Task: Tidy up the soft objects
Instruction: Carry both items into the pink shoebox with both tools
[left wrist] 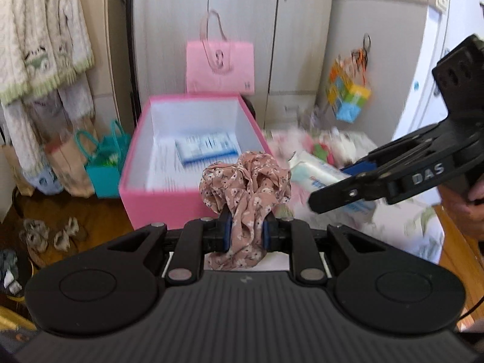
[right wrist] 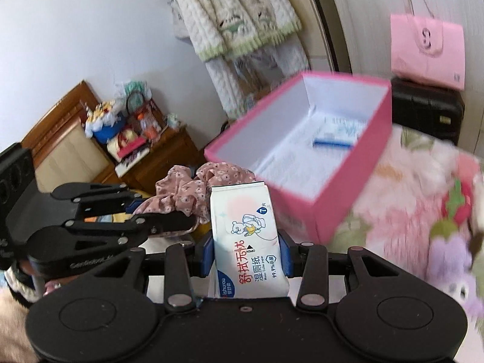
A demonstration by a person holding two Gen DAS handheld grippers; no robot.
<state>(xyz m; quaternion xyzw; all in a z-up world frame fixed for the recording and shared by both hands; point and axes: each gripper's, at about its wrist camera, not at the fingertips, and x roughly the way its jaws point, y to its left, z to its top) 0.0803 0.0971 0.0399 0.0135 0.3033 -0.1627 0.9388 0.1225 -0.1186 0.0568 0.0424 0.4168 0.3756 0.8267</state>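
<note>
Both fingers grip loads: left gripper (left wrist: 245,233) floral scrunchie (left wrist: 245,181), right gripper (right wrist: 248,249) wet-wipes pack (right wrist: 246,227); pink box (left wrist: 157,202) straight ahead, left nearer.

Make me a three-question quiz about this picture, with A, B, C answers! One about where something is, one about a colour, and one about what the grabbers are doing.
1. Where does the small blue-and-white packet lie?
A. Inside the open box
B. On the wooden floor
C. In the teal bag

2. What colour is the outside of the open box?
A. Green
B. Pink
C. Black

3. What is the right gripper doing?
A. Hanging open with nothing in it
B. Gripping the flowery cloth
C. Gripping a pack of wet wipes

Answers:
1. A, the packet rests on the white bottom of the box in both views.
2. B, its outer walls are bright pink and its inside is white.
3. C, its jaws press on both sides of the wet wipes pack, while the left gripper pinches the flowery cloth.
</note>
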